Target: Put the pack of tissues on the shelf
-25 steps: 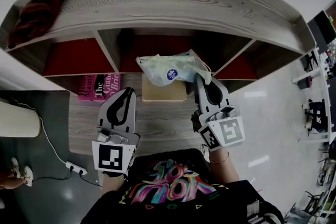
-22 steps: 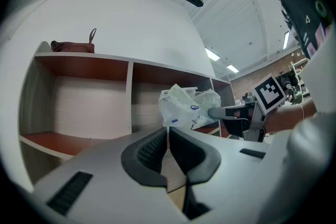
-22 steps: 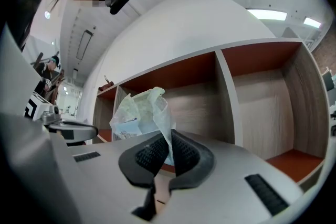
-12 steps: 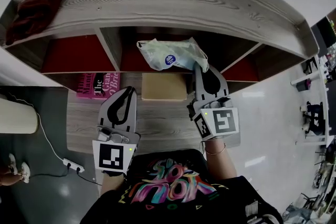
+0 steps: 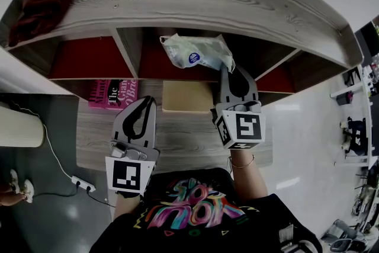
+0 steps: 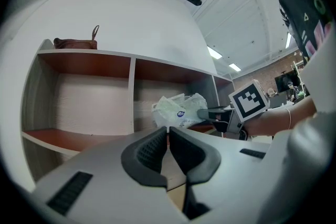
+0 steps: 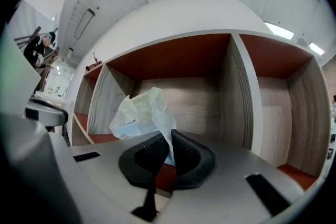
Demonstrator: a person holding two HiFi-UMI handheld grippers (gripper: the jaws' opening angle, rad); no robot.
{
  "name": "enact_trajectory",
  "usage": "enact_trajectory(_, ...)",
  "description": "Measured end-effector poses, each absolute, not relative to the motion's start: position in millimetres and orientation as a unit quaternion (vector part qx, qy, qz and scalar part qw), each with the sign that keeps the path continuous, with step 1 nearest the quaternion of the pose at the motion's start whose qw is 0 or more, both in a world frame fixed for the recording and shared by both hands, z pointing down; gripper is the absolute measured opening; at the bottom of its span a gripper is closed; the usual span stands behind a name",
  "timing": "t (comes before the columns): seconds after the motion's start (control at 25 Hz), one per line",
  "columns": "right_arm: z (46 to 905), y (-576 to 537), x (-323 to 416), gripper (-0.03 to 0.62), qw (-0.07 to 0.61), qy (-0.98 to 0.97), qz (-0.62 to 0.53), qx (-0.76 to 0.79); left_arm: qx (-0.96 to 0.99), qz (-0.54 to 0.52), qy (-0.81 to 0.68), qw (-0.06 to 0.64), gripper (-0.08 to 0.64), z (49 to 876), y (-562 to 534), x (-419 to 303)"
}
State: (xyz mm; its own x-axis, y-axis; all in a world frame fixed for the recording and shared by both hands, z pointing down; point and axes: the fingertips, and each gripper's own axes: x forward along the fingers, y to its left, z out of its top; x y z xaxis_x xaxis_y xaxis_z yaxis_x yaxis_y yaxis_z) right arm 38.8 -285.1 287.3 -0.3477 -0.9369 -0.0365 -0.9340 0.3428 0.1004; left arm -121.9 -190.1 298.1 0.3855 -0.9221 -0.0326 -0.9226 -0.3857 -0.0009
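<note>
At the mouth of the shelf's middle compartment, the pack of tissues (image 5: 198, 55) hangs in the air, pinched by one edge of its wrap. It touches neither the red floor of the compartment nor its walls, as far as the head view shows.

The right tongs (image 5: 228, 71) are closed tight on that thin flap, and the bulk of the pack stands out beyond the tips toward the back wall. It looks light and soft, with crinkly, likely slippery film around a squashy stack. Held by a corner it will flop and swing, so a hold across the body would be steadier. The present pinch should serve for a short set-down.

The left tongs (image 5: 148, 105) are shut on nothing, lower down and off to the side.

Below the pack a tan box (image 5: 188, 96) lies on the counter (image 5: 177, 139), a pink book (image 5: 112, 93) beside it. A dark red bag (image 5: 41, 9) sits on the shelf (image 5: 177, 3) top.
</note>
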Motion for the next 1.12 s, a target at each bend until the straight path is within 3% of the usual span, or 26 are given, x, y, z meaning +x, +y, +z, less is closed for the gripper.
enact_trajectory(0.36, 309, -285, 29, 0.052, 0.071, -0.833, -0.022, 0.548, -0.834, 0.016, 0.551, 0.010, 0.034, 297, -188, -120)
enact_trajectory(1.12, 313, -279, 26, 0.161, 0.077, -0.845, 0.005, 0.529, -0.831, 0.019, 0.556, 0.011, 0.034, 296, -181, -121)
